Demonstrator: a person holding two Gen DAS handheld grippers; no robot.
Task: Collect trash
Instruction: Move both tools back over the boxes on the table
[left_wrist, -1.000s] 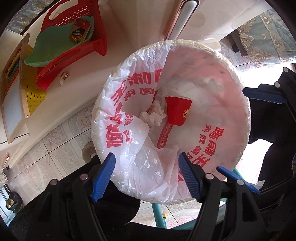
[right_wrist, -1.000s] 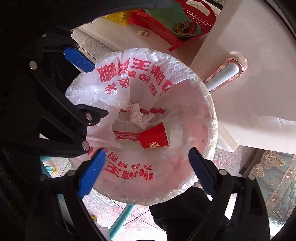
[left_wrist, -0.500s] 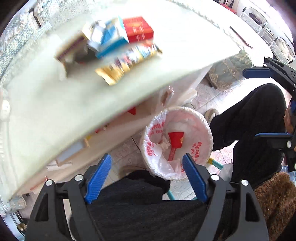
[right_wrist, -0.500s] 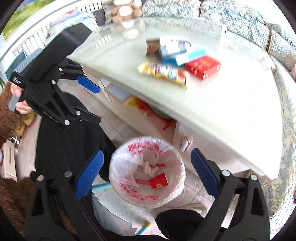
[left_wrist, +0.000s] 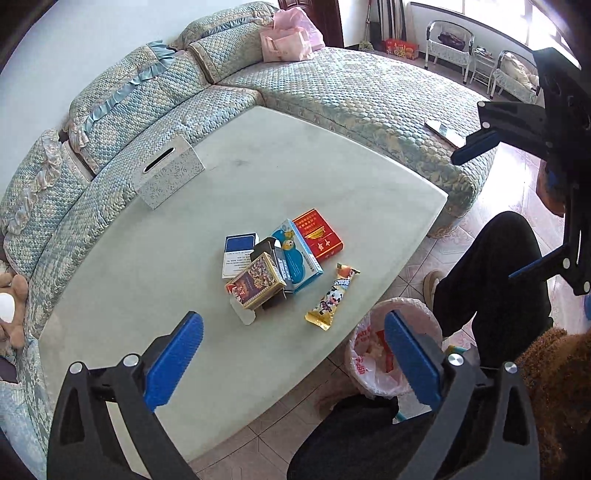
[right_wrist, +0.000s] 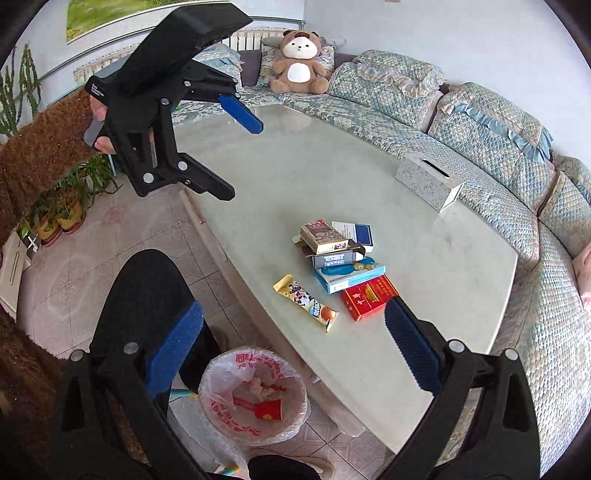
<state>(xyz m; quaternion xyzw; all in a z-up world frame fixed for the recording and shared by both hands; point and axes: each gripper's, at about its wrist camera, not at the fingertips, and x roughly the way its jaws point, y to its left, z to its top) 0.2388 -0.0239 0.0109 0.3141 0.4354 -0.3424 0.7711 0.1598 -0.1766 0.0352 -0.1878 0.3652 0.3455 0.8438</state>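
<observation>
A pile of trash lies on the pale table (left_wrist: 258, 173): a yellow snack wrapper (left_wrist: 331, 297) (right_wrist: 306, 302), a red cigarette pack (left_wrist: 317, 240) (right_wrist: 369, 297), a blue box (left_wrist: 295, 258) (right_wrist: 349, 275), a brown patterned box (left_wrist: 256, 281) (right_wrist: 324, 236) and a blue-and-white card (left_wrist: 238, 254). The lined waste bin (left_wrist: 376, 365) (right_wrist: 255, 398) stands on the floor by the table edge, holding a red paper cup (right_wrist: 269, 410) and crumpled tissue. My left gripper (left_wrist: 293, 363) is open and empty above the table's near edge. My right gripper (right_wrist: 293, 354) is open and empty above the bin and table edge.
A patterned tissue box (left_wrist: 170, 171) (right_wrist: 428, 181) stands farther back on the table. A curved blue sofa (left_wrist: 332, 85) wraps around the table, with a teddy bear (right_wrist: 301, 61) on it. The person's dark-trousered legs (right_wrist: 144, 295) are beside the bin. Potted plants (right_wrist: 62, 206) stand left.
Both grippers have risen from just over the bin's mouth to high above the table. The table top and its trash pile have come into full view; both stay open and empty.
</observation>
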